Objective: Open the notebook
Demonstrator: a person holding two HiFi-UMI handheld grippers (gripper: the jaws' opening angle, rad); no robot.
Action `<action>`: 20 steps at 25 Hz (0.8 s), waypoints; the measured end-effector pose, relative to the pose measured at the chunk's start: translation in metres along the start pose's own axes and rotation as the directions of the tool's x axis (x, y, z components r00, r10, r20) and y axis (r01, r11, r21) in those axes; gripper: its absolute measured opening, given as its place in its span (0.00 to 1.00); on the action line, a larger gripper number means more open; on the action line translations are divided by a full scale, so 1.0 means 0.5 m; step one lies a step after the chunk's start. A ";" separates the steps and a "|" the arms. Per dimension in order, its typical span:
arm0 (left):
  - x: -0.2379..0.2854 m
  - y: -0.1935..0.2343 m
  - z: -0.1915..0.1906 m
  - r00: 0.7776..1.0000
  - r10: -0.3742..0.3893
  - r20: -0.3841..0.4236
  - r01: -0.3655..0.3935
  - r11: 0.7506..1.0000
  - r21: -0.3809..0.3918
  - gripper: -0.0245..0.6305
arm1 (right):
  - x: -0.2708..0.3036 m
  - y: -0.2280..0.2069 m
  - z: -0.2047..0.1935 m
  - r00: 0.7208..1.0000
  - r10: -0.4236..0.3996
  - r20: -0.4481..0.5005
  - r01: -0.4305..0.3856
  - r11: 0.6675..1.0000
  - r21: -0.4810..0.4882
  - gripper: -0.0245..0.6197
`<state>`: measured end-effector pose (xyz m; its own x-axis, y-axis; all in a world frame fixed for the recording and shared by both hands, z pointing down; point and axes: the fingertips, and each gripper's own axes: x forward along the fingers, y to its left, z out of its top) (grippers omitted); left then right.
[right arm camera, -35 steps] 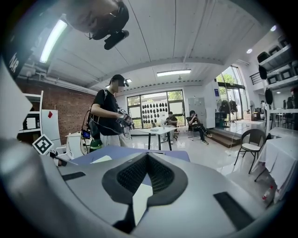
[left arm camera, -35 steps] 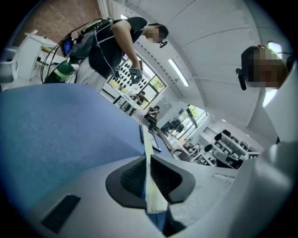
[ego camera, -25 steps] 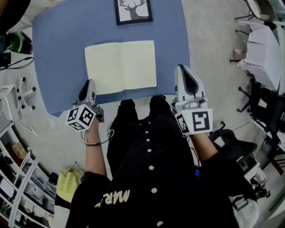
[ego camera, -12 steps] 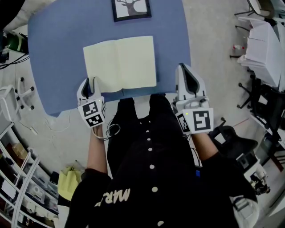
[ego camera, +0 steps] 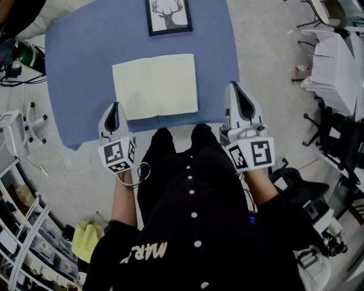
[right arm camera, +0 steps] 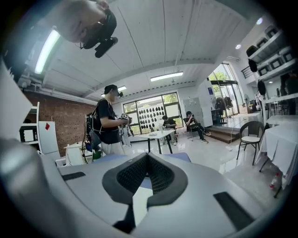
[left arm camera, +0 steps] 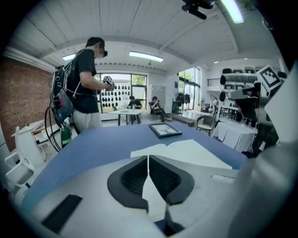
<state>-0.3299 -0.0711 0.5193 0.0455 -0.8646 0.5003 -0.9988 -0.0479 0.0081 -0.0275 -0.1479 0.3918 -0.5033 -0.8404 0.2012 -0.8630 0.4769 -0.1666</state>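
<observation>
Nearest the camera is the person's black buttoned garment (ego camera: 193, 227), with a forearm reaching out on each side to a grey-and-white hand-held gripper. The left gripper (ego camera: 115, 108) hovers over the near left edge of the blue-topped table (ego camera: 79, 68). Its jaws have just been closing, and they now stand pressed together with only a thin slit between the black ribbed pads (left arm camera: 163, 174) and nothing in it. The right gripper (ego camera: 234, 88) is at the table's near right corner. Its jaws meet at the tips and are likewise empty.

Between the two grippers, and a little farther in, lies the cream-paged notebook (ego camera: 155, 86). It is already open, flat on the table with blank pages up. Its long axis runs left to right across the table, and its spine crease points straight away from the person. The left gripper's tips are near its near left corner without touching it. The right gripper is well apart from its right edge.

Beyond the notebook, at the table's far edge, lies a black-framed picture of a deer (ego camera: 168, 15), flat and apart from the notebook.

Off the table at lower left, white wire shelving (ego camera: 23, 238) holds items too small to identify.

Farther off, a standing person in a black shirt with a backpack (left arm camera: 86, 88) shows beyond the table. Seated people (left arm camera: 156, 106) are by the windows.
</observation>
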 end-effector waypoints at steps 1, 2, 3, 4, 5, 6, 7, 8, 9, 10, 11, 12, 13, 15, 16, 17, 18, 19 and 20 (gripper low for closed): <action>-0.013 -0.006 0.025 0.999 -0.009 0.031 0.009 1.000 -0.001 0.04 | -0.005 -0.001 0.016 1.000 0.001 0.019 -0.002 1.000 0.017 0.04; -0.027 -0.013 0.050 0.998 -0.023 0.062 0.023 1.000 -0.002 0.04 | -0.010 -0.001 0.033 0.999 0.003 0.037 -0.004 1.000 0.028 0.04; -0.042 -0.021 0.075 0.995 -0.038 0.092 0.039 0.999 -0.003 0.04 | -0.016 0.000 0.050 0.999 0.004 0.053 -0.006 1.000 0.030 0.04; -0.058 -0.028 0.101 0.991 -0.051 0.120 0.052 0.999 -0.008 0.04 | -0.022 0.000 0.066 0.998 0.006 0.066 -0.007 1.000 0.026 0.04; -0.073 -0.032 0.127 0.988 -0.057 0.145 0.060 0.998 -0.016 0.04 | -0.028 0.001 0.082 0.997 0.006 0.077 -0.007 1.000 0.018 0.04; -0.089 -0.036 0.152 0.984 -0.058 0.166 0.063 0.998 -0.024 0.04 | -0.033 0.000 0.098 0.996 0.004 0.086 -0.005 1.000 0.005 0.04; -0.106 -0.039 0.178 0.981 -0.058 0.187 0.065 0.997 -0.032 0.04 | -0.037 0.000 0.114 0.996 0.003 0.093 -0.002 1.000 -0.009 0.04; -0.124 -0.043 0.204 0.976 -0.059 0.207 0.069 0.997 -0.039 0.04 | -0.042 0.000 0.130 0.995 0.003 0.100 0.000 1.000 -0.025 0.04; -0.142 -0.047 0.231 0.972 -0.061 0.228 0.073 0.996 -0.044 0.04 | -0.048 0.002 0.146 0.994 0.004 0.107 0.000 0.999 -0.040 0.04; -0.162 -0.051 0.258 0.966 -0.062 0.250 0.075 0.996 -0.043 0.04 | -0.053 0.005 0.164 0.993 0.008 0.115 -0.002 0.999 -0.054 0.04; -0.181 -0.055 0.284 0.960 -0.061 0.273 0.073 0.997 -0.035 0.04 | -0.059 0.008 0.182 0.992 0.014 0.125 -0.006 0.998 -0.066 0.04; -0.200 -0.058 0.309 0.954 -0.056 0.295 0.067 0.997 -0.025 0.04 | -0.066 0.011 0.200 0.991 0.021 0.135 -0.011 0.997 -0.075 0.04; -0.218 -0.061 0.332 0.948 -0.051 0.315 0.059 0.998 -0.016 0.04 | -0.073 0.014 0.217 0.989 0.027 0.144 -0.015 0.996 -0.084 0.04; -0.251 -0.065 0.369 0.936 -0.044 0.348 0.051 0.999 -0.011 0.04 | -0.086 0.017 0.248 0.987 0.032 0.159 -0.016 0.995 -0.102 0.04; -0.265 -0.067 0.384 0.932 -0.042 0.360 0.050 0.999 -0.013 0.04 | -0.092 0.018 0.261 0.986 0.034 0.165 -0.016 0.994 -0.107 0.04; -0.276 -0.069 0.396 0.928 -0.039 0.370 0.050 0.999 -0.018 0.04 | -0.096 0.018 0.272 0.985 0.036 0.170 -0.017 0.994 -0.111 0.04; -0.286 -0.069 0.406 0.925 -0.034 0.379 0.047 0.999 -0.024 0.04 | -0.100 0.018 0.280 0.984 0.039 0.174 -0.018 0.993 -0.116 0.04; -0.295 -0.070 0.415 0.921 -0.028 0.388 0.044 0.999 -0.030 0.04 | -0.103 0.018 0.288 0.983 0.042 0.179 -0.020 0.992 -0.123 0.04; -0.303 -0.070 0.421 0.918 -0.023 0.396 0.039 0.999 -0.034 0.04 | -0.107 0.019 0.295 0.982 0.045 0.185 -0.021 0.992 -0.128 0.04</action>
<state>-0.2982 -0.0438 0.2608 0.0711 -0.9907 0.1159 -0.9963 -0.0648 0.0573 -0.0023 -0.1362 0.2373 -0.5248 -0.8511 0.0112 -0.8506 0.5239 -0.0456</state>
